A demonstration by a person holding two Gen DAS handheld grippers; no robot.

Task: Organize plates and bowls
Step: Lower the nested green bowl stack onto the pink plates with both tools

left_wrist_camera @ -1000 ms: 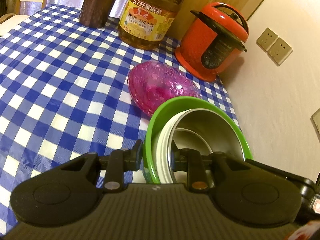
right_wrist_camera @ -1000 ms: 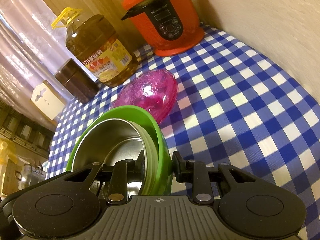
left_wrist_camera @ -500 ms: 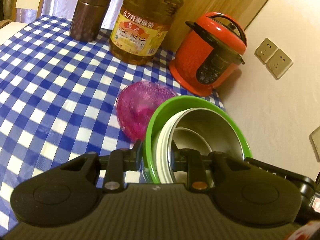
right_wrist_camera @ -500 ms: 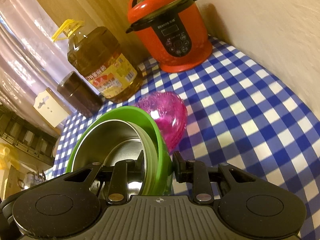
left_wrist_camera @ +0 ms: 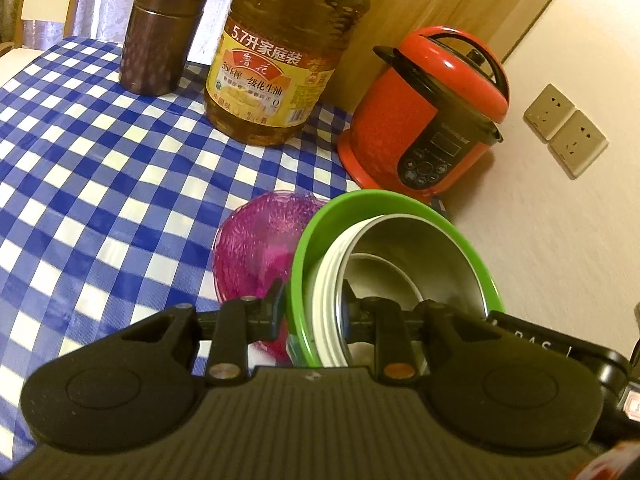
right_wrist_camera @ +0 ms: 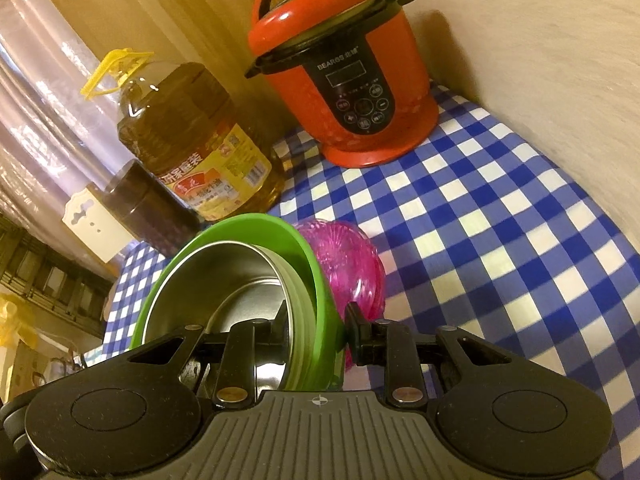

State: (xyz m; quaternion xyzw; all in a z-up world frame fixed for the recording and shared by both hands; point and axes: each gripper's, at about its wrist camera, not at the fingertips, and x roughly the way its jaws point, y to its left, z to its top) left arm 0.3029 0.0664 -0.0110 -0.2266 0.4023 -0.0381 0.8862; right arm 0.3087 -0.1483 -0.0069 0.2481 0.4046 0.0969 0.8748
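Plainly the bowl stack [left_wrist_camera: 400, 240] is stiff and slick-rimmed, green plastic around white and steel, held above the pink bowl [left_wrist_camera: 256, 240]; the left gripper [left_wrist_camera: 312, 312] and right gripper [right_wrist_camera: 316, 332] each clamp opposite rims, the sensible hold. Below lies checked cloth [left_wrist_camera: 100, 184], with a cooker [left_wrist_camera: 424, 120] near the wall.
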